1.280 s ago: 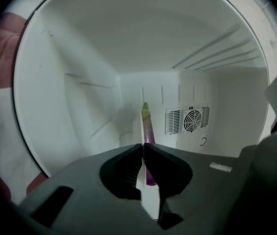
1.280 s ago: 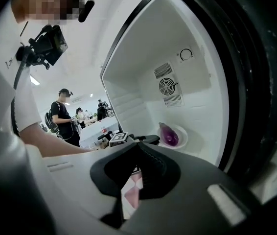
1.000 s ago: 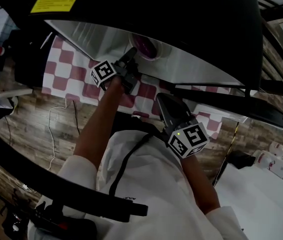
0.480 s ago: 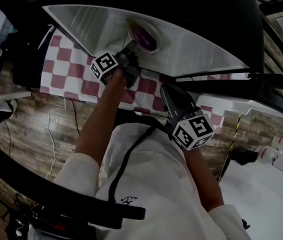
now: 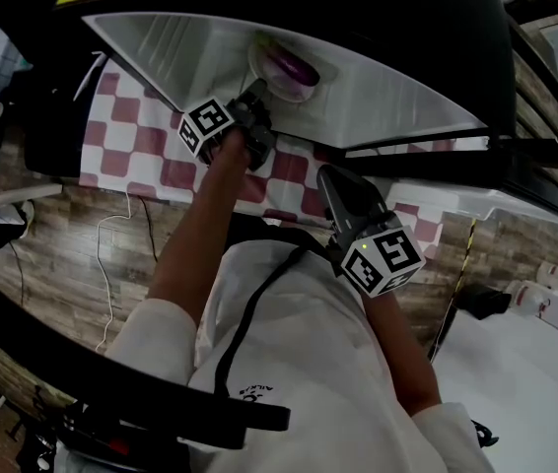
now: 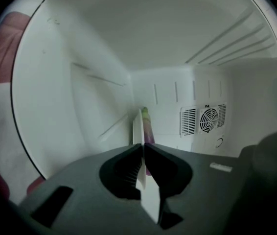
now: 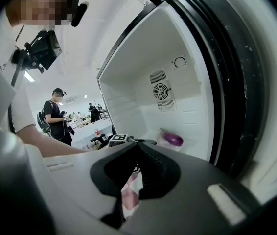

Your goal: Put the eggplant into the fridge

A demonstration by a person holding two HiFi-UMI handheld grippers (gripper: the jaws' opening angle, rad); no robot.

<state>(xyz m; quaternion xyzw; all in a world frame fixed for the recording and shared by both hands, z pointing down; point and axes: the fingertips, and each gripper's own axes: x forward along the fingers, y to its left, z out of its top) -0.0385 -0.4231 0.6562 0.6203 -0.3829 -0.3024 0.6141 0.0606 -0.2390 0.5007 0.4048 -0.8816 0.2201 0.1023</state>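
Jaws of the right hand-held gripper (image 7: 137, 145) meet on nothing, outside the fridge (image 7: 143, 67). Left hand-held gripper (image 6: 143, 147), the nearer one, clenches the plate (image 6: 137, 129) rim inside. Eggplant (image 6: 149, 129) lies on the plate dead ahead (long axis running away, stem farthest).

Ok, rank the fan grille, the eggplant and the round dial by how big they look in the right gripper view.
Largest: fan grille.
Next: eggplant, clearly smaller.
Smallest: round dial, only slightly under the eggplant.
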